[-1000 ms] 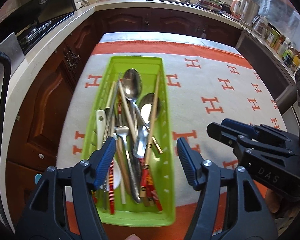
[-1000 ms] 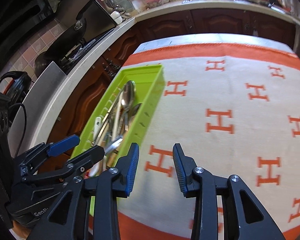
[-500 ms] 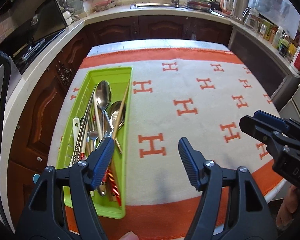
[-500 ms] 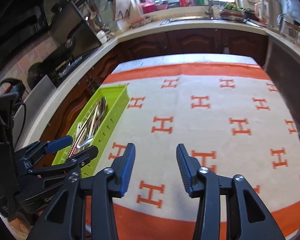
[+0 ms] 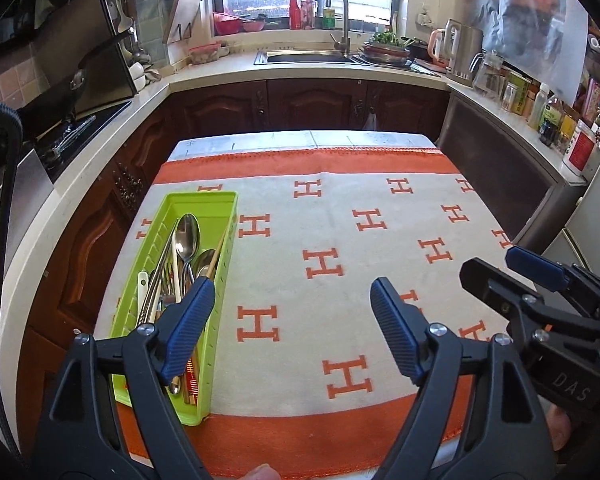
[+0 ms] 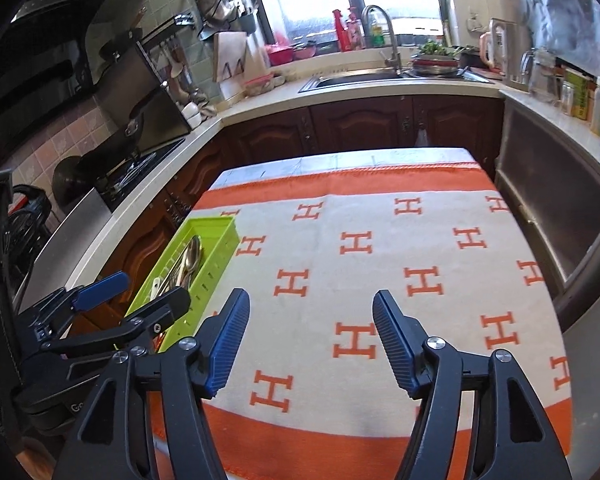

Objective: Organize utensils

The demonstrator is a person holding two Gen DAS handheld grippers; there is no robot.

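Both grippers have pulled back and up from the green tray since a second ago; it filled the left wrist view then, and now sits small at the left of the cloth. Left gripper: jaws opening, wide apart, nothing between them, only cloth behind. Right gripper: jaws likewise opening, empty, over bare cloth well to the right of the tray. All visible utensils lie inside the tray: two steel spoons, a fork, chopsticks, a white-handled piece. None remain on the orange-and-white H-pattern cloth. Judgement: both hands retreating empty from a loaded tray suggests the sorting is done, or nearly so. Tray long axis runs from the near edge of the table away toward the sink counter, close to the table's left edge, near end just short of the orange border. Utensils lie roughly along that same axis, a few slightly crossed; spoon bowls point to the far end, handles toward the camera. Lower ends of the handles hidden behind the left gripper's finger.
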